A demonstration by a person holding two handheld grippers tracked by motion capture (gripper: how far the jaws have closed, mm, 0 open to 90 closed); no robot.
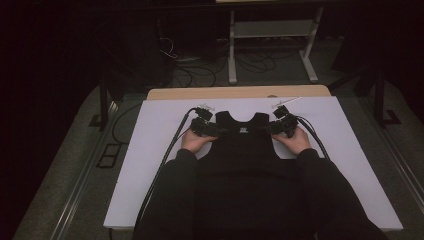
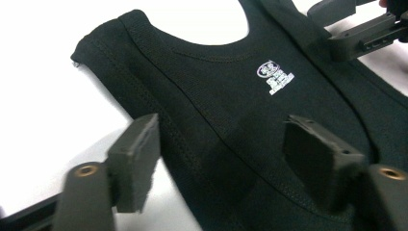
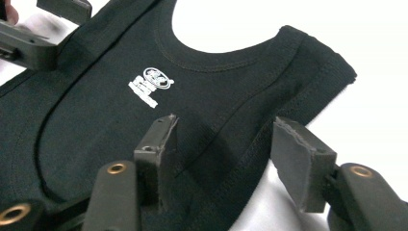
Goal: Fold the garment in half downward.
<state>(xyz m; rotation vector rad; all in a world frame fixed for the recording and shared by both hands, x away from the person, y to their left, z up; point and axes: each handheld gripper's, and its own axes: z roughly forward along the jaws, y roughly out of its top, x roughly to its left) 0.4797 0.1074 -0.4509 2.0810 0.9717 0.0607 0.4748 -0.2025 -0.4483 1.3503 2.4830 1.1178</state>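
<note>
The black tank top (image 1: 243,131) lay flat at mid-frame on the white table (image 1: 150,150). The left gripper (image 2: 221,159) and right gripper (image 3: 226,159) straddled its armhole edges, jaws released, gripping nothing. Clamping both edges likely came next.

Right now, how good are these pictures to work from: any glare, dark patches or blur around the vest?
High view: room dark, black vest merges with the sleeves, detail lost. Left gripper view: white board blown out, left gripper pads soft with blur, white logo sharp. Right gripper view: board glare again, stitching crisp, right gripper jaws slightly soft.
</note>
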